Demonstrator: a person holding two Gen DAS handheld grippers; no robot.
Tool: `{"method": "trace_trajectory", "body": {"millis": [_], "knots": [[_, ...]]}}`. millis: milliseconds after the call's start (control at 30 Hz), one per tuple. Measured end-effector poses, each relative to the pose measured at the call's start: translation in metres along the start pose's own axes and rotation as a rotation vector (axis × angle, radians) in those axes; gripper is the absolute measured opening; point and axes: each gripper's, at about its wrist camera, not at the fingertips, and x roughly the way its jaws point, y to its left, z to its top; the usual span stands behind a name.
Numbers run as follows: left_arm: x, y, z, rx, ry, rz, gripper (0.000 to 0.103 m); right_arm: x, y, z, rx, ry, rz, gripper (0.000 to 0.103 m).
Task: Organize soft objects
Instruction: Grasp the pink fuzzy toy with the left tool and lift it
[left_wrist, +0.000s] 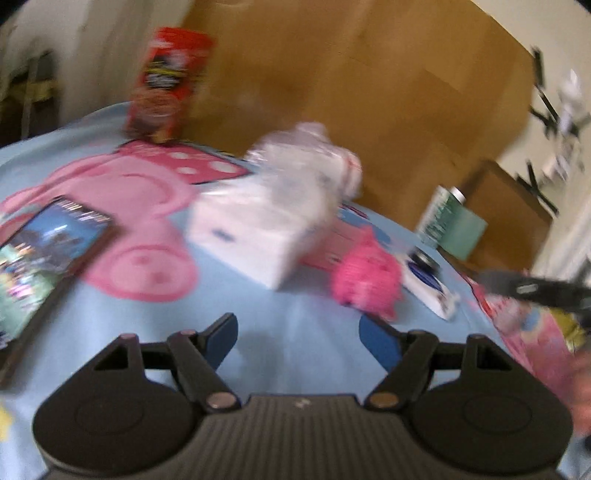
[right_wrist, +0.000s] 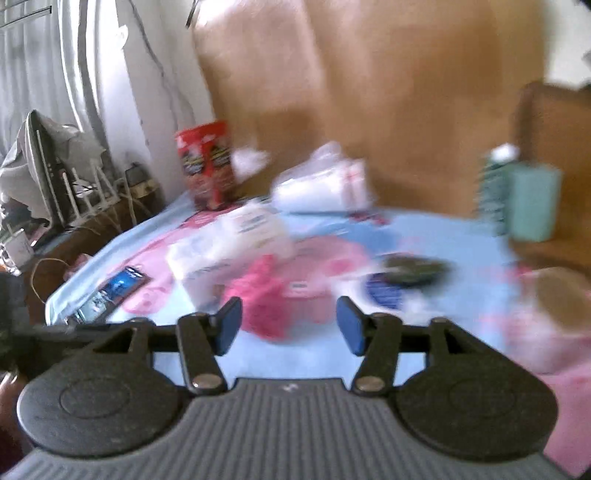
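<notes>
1. Left claw (left_wrist: 298, 341): jaws spread wide, nothing between them, hovering over the light-blue sheet (left_wrist: 288, 306) of a bed.
2. Right claw (right_wrist: 289, 325): also spread wide and empty, above the same sheet.
3. Nearest soft thing: pink fluffy toy (right_wrist: 264, 295). In the right view it lies just ahead of the claw and slightly left of centre, close to the left finger pad (right_wrist: 229, 325). In the left view the toy (left_wrist: 365, 280) sits ahead and to the right, just beyond the right finger.
4. Judgement: the right claw looks nearer and better lined up; a short push forward with a small shift left should put the toy between the jaws. Toy is a rounded clump, no clear long axis.
5. Just behind the toy: white tissue pack (left_wrist: 258, 229), long axis running near-left to far-right in the left view. Touching the toy or only near it: cannot tell.
6. Right of the toy: a white-and-blue item with a dark round thing on it (right_wrist: 410, 273), unclear.
7. Left: flat dark case (left_wrist: 51, 251), cut off at the frame edge.
8. Far: clear plastic bag (left_wrist: 306, 155), red snack can (left_wrist: 166, 85) upright, green box (right_wrist: 532, 203) beside a bottle, wooden headboard (left_wrist: 369, 74).
9. Both views are motion-blurred; labels unreadable, toy shape vague.
</notes>
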Motion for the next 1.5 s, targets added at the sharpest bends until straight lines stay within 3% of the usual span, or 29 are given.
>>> {"method": "trace_trajectory", "body": {"millis": [133,167,200,300,367,500,533,633,767,800,833,867,900,1067,1200,1300,1367,1400,1433,1500], "knots": [[-0.020,0.022,0.002,-0.055,-0.022,-0.010,0.075,0.071,0.025,-0.007,-0.111,0.036,-0.027,0.077],[-0.023,0.024,0.001,-0.055,-0.027,-0.013,0.075,0.084,0.029,-0.010,-0.137,0.052,-0.036,0.073],[-0.024,0.024,0.003,-0.051,-0.028,-0.021,0.075,0.096,0.030,-0.013,-0.172,0.079,-0.051,0.054],[-0.023,0.017,0.004,-0.045,-0.019,-0.057,0.075,0.095,0.024,-0.020,-0.177,0.090,-0.071,0.049],[-0.019,0.009,0.001,-0.038,0.007,-0.097,0.075,0.077,0.022,-0.023,-0.142,0.088,-0.059,0.049],[0.002,-0.036,-0.009,0.022,0.113,-0.261,0.075,0.018,0.020,-0.057,-0.156,0.078,-0.054,0.050],[0.007,-0.050,-0.013,0.047,0.144,-0.300,0.079,0.001,0.015,-0.067,-0.147,0.073,-0.061,0.050],[0.022,-0.097,-0.028,0.133,0.240,-0.403,0.092,-0.040,0.009,-0.094,-0.113,0.045,-0.131,0.050],[0.040,-0.157,-0.048,0.236,0.337,-0.466,0.092,-0.065,-0.001,-0.116,-0.056,0.017,-0.229,0.056],[0.044,-0.168,-0.052,0.255,0.354,-0.461,0.087,-0.071,-0.005,-0.121,-0.036,0.005,-0.232,0.062],[0.048,-0.179,-0.057,0.274,0.373,-0.453,0.072,-0.074,-0.009,-0.124,-0.020,-0.007,-0.236,0.063],[0.052,-0.188,-0.061,0.294,0.393,-0.443,0.065,-0.078,-0.013,-0.128,-0.016,-0.025,-0.238,0.062],[0.054,-0.193,-0.064,0.309,0.403,-0.438,0.058,-0.081,-0.015,-0.131,-0.022,-0.039,-0.238,0.049],[0.045,-0.231,-0.049,0.353,0.350,-0.475,0.057,-0.108,-0.032,-0.129,-0.017,-0.174,-0.288,0.046],[0.040,-0.287,-0.038,0.433,0.293,-0.550,0.061,-0.139,-0.047,-0.119,-0.012,-0.323,-0.404,0.046],[0.049,-0.335,-0.043,0.497,0.275,-0.598,0.067,-0.161,-0.066,-0.115,0.016,-0.387,-0.505,0.046],[0.057,-0.360,-0.050,0.517,0.287,-0.609,0.078,-0.174,-0.082,-0.115,0.051,-0.410,-0.587,0.047],[0.059,-0.370,-0.054,0.527,0.286,-0.604,0.090,-0.180,-0.090,-0.115,0.074,-0.420,-0.637,0.049],[0.061,-0.378,-0.058,0.541,0.276,-0.600,0.096,-0.186,-0.100,-0.116,0.105,-0.430,-0.705,0.052],[0.062,-0.385,-0.065,0.565,0.251,-0.587,0.095,-0.192,-0.117,-0.120,0.158,-0.432,-0.831,0.081]]}}
